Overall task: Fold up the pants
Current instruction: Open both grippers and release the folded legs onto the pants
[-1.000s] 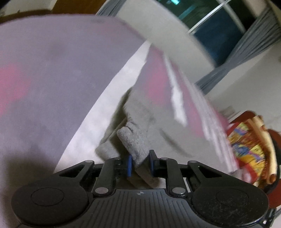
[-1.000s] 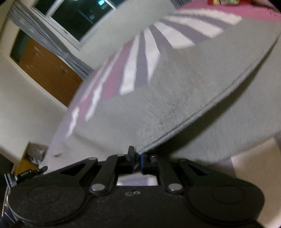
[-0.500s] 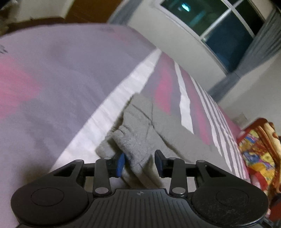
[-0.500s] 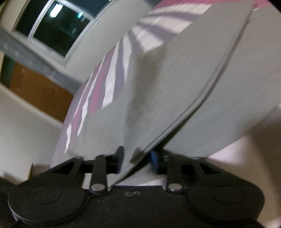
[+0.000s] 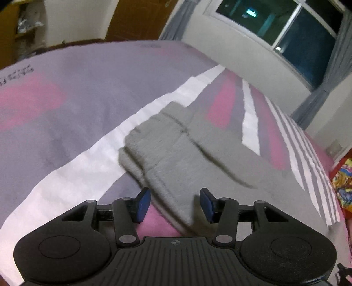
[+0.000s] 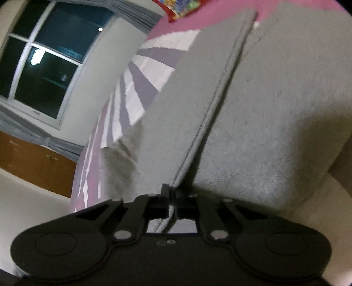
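While grey pants lie on striped bed, left gripper jaws just opening, pads clear of cloth between them; right gripper jaws clamped on pants' seam edge.

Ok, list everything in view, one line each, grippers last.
pants: one, grey, lying on the bed; a hem edge runs up from the right gripper
bedsheet: one, lilac with pink and white stripes, under the pants
window: one, dark panes in a white frame, on the wall beyond the bed
curtains: grey, at the window's sides
door: one, brown wood, past the far end of the bed
bright printed cloth: one, red and yellow, at the bed's edge
left gripper: black with blue pads, jaws have just been opening, apart over a pants edge, pads clear of it
right gripper: black, jaws have just closed, clamped on the pants' hem edge
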### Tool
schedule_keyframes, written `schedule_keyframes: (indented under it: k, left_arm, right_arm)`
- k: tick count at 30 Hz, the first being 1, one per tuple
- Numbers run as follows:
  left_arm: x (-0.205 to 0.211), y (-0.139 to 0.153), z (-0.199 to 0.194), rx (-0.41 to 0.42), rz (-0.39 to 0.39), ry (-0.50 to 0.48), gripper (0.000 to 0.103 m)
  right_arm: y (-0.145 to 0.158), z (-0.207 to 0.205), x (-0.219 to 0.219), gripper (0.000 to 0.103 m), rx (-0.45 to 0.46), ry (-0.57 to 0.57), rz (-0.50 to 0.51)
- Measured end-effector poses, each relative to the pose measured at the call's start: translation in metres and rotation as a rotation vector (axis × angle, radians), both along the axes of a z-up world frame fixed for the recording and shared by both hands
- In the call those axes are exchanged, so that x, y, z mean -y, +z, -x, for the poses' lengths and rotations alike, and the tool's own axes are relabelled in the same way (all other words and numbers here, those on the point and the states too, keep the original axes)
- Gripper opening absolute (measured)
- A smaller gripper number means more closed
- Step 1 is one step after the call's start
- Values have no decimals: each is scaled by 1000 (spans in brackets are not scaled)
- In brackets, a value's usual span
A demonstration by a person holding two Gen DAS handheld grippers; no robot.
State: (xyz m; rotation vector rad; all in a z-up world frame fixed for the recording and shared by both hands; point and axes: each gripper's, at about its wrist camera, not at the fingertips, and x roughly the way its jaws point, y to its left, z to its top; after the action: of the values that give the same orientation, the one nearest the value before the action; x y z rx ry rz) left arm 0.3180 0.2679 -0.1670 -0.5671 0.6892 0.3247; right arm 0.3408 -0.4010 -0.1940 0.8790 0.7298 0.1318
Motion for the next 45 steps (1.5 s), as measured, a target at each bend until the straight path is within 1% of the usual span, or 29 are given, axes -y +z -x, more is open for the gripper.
schedule_keyframes:
  k: [2, 4, 5, 7, 8, 9, 10, 11, 12, 13, 14, 15, 16, 19, 20, 21, 24, 27, 29, 32, 33, 35, 36, 37, 39, 41, 42, 43, 45]
  left_arm:
    - [-1, -4, -12, -62, 11, -31, 50]
    - [-5, -10, -21, -96, 15, -68, 58]
    - [-7, -13, -24, -109, 25, -78, 60]
    - [-12, -17, -28, -123, 57, -88, 63]
    - [-12, -18, -29, -128, 63, -96, 63]
    - [-13, -18, -29, -130, 69, -104, 63]
    - [-14, -19, -28, -131, 79, -112, 65]
    - [-17, -21, -26, -128, 90, -119, 66]
    - [-21, -24, -24, -116, 112, -120, 66]
    - [-24, -26, -21, -106, 131, -118, 66]
    - [-26, -27, -19, -97, 149, -115, 66]
    - [-25, -29, -22, -94, 155, -113, 66]
    - [-25, -29, -23, -95, 154, -112, 66]
    - [-21, -29, -25, -104, 133, -115, 67]
    - [-20, -29, -25, -105, 130, -115, 67]
    - [-21, -29, -25, -104, 129, -115, 67]
    - [-22, -29, -25, -101, 131, -121, 67]
    - [-23, -31, -26, -97, 129, -128, 67]
    - [-23, -31, -25, -94, 128, -126, 67]
    - [-21, -31, -24, -92, 120, -125, 67]
    - [-21, -31, -24, -94, 120, -125, 67]
    - [-21, -30, -24, -99, 118, -128, 67]
    - [-21, -30, -25, -99, 118, -128, 67]
    - [-21, -30, -25, -98, 118, -128, 67]
    - [-20, -31, -24, -95, 114, -127, 68]
    - [-20, -31, -24, -91, 110, -127, 68]
    - [-19, -31, -24, -90, 107, -127, 68]
    - [-19, -31, -23, -90, 105, -128, 68]
    - [-18, -31, -23, -90, 103, -129, 68]
  right_arm:
    - [6, 16, 3, 4, 22, -3, 12]
    - [11, 32, 6, 4, 34, -10, 3]
    - [10, 41, 7, 4, 28, -4, 15]
    - [-1, 39, 5, 4, -22, 21, 65]
    - [-8, 36, 9, 3, -35, 33, 51]
    - [-10, 33, 15, 6, -31, 40, 16]
    - [-7, 29, 20, 14, -19, 37, 2]
    - [-1, 28, 24, 19, 2, 13, 26]
    - [5, 25, 32, 29, 19, -24, 62]
    - [8, 19, 42, 33, 23, -59, 67]
    - [6, 9, 54, 33, 10, -87, 51]
    - [3, -3, 65, 29, -12, -107, 29]
    - [-1, -14, 75, 23, -30, -120, 4]
    - [-3, -35, 92, 18, -40, -160, -17]
    - [-2, -38, 94, 14, -39, -164, -10]
    - [0, -38, 95, 5, -28, -158, 2]
    - [17, -17, 90, 4, 79, -155, 52]
    - [29, 13, 86, 4, 139, -164, 89]
    - [23, 31, 91, 4, 121, -198, 83]
    - [-7, 39, 101, 5, 14, -219, 110]
    - [-18, 37, 107, 3, 10, -216, 64]
    - [-21, 36, 119, 9, 41, -240, -8]
    - [-18, 35, 124, 16, 59, -277, 11]
    - [-17, 33, 128, 20, 64, -307, 24]
    - [-22, 18, 143, 19, 42, -339, -1]
    - [-25, 4, 151, 18, 20, -332, -2]
    - [-23, -6, 154, 17, 7, -328, 18]
    - [-19, -11, 155, 11, -7, -324, 38]
    - [-5, -11, 152, 6, 0, -306, 114]
